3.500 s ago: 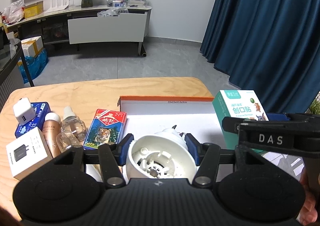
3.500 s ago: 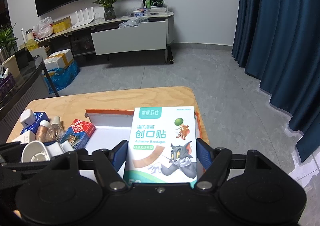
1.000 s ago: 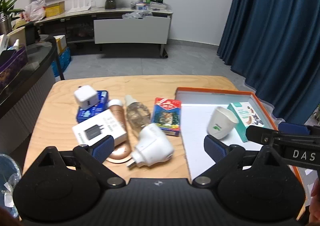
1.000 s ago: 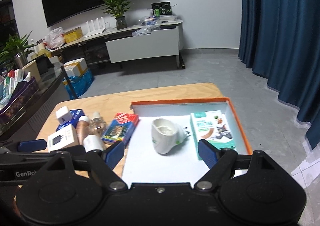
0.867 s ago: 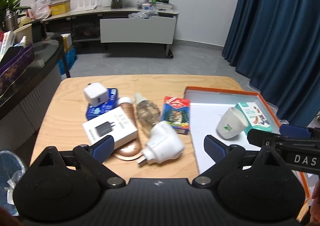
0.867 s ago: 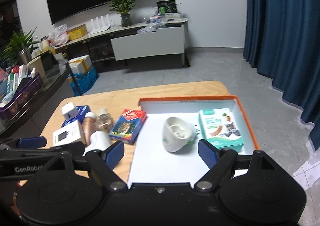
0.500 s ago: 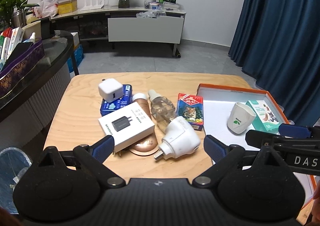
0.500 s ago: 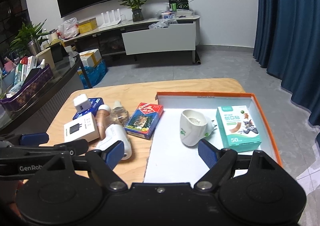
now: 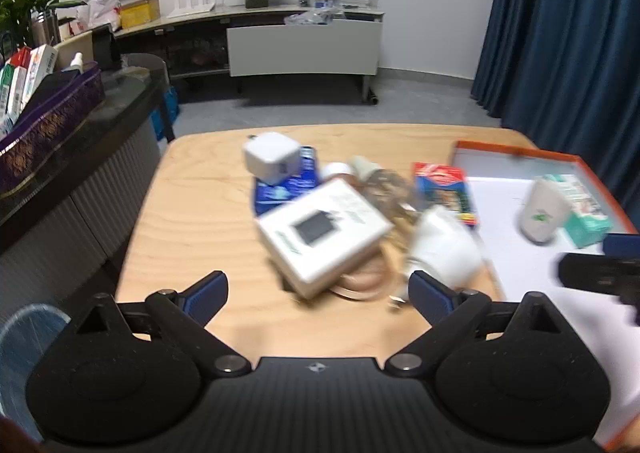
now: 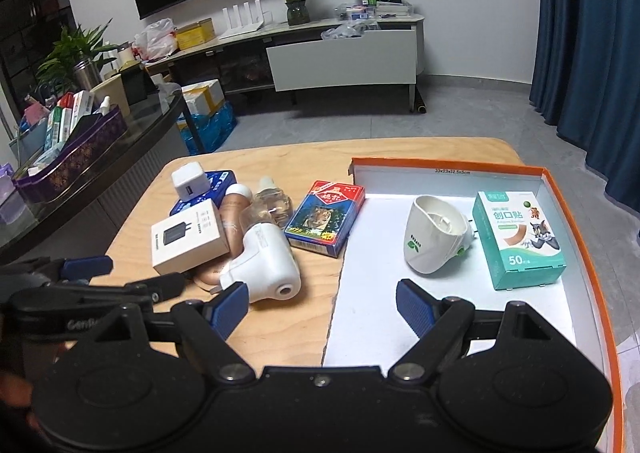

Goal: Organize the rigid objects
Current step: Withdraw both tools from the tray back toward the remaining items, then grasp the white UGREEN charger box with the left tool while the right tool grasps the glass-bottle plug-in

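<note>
An orange-rimmed white tray on the wooden table holds a white plug-in device and a teal bandage box. Left of the tray lie a red and blue card box, a white plug-in device, a white charger box, a clear bottle, a tan bottle, and a white cube charger on a blue tin. My left gripper is open and empty above the table's front edge, near the charger box. My right gripper is open and empty over the tray's left edge.
A dark glass side table with a purple basket of boxes stands to the left. A blue bin sits low at the left. A TV cabinet stands at the far wall and blue curtains hang at the right.
Both grippers let go of the white device and the bandage box in the tray, then drew back and up. The left gripper keeps shifting left; its view is blurred.
</note>
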A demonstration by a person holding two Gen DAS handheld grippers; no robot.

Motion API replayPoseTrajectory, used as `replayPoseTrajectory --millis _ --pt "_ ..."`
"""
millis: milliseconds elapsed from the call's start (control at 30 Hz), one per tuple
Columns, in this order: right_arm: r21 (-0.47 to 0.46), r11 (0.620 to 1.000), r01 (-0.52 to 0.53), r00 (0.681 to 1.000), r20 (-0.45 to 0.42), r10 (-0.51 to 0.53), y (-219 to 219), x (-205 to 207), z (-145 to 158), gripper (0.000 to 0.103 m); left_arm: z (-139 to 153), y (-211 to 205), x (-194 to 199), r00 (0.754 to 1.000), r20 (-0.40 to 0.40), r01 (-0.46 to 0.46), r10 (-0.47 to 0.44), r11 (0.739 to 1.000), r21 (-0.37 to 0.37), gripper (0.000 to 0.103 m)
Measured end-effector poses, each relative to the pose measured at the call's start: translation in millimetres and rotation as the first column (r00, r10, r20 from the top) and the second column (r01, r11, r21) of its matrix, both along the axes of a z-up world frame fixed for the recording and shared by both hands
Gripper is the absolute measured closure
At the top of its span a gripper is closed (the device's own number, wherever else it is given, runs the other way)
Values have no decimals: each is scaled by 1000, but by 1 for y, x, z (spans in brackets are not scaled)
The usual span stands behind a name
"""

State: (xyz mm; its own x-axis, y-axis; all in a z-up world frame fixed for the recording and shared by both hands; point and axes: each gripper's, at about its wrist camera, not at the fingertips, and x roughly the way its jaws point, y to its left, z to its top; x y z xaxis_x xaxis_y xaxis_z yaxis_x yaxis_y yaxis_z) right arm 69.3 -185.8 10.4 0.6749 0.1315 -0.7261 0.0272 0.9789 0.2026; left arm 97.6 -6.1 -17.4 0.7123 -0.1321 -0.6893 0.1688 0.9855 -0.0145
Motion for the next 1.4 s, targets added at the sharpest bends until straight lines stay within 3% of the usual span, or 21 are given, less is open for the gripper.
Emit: replayPoseTrajectory --millis 200,467,567,633,733,900,1067,1100,1200,1400 --pt "7 1000 -8 1000 -12 8 2 7 -5 7 -14 6 25 994 29 100 -102 992 83 1" --pt "17 999 -45 998 -41 45 11 22 -16 7 -31 -8 45 950 59 295 -307 942 161 1" --pt "40 998 -52 997 -60 54 14 33 -20 7 -35 -11 51 937 48 334 -345 929 157 17" --pt "43 997 -63 996 -67 66 19 40 -22 7 -36 -9 51 932 49 352 -359 930 107 37" --pt "64 995 -71 994 -78 75 25 52 -24 7 -33 -6 44 936 65 339 -345 936 91 43" --pt "124 991 -47 991 -121 62 31 77 -36 7 -27 14 32 966 93 245 -241 969 -32 43" --pt "166 986 7 983 -184 24 36 99 -54 7 -21 25 18 978 100 186 -182 982 -27 43" --pt "156 988 10 981 -193 21 39 104 -58 9 -19 26 17 978 105 184 -181 983 -25 43" --pt "114 993 -12 980 -195 34 51 113 -66 29 -13 28 12 981 120 153 -149 988 -23 43" --pt "48 998 -38 990 -135 44 55 100 -59 33 -2 23 1 981 145 133 -128 991 -26 43"
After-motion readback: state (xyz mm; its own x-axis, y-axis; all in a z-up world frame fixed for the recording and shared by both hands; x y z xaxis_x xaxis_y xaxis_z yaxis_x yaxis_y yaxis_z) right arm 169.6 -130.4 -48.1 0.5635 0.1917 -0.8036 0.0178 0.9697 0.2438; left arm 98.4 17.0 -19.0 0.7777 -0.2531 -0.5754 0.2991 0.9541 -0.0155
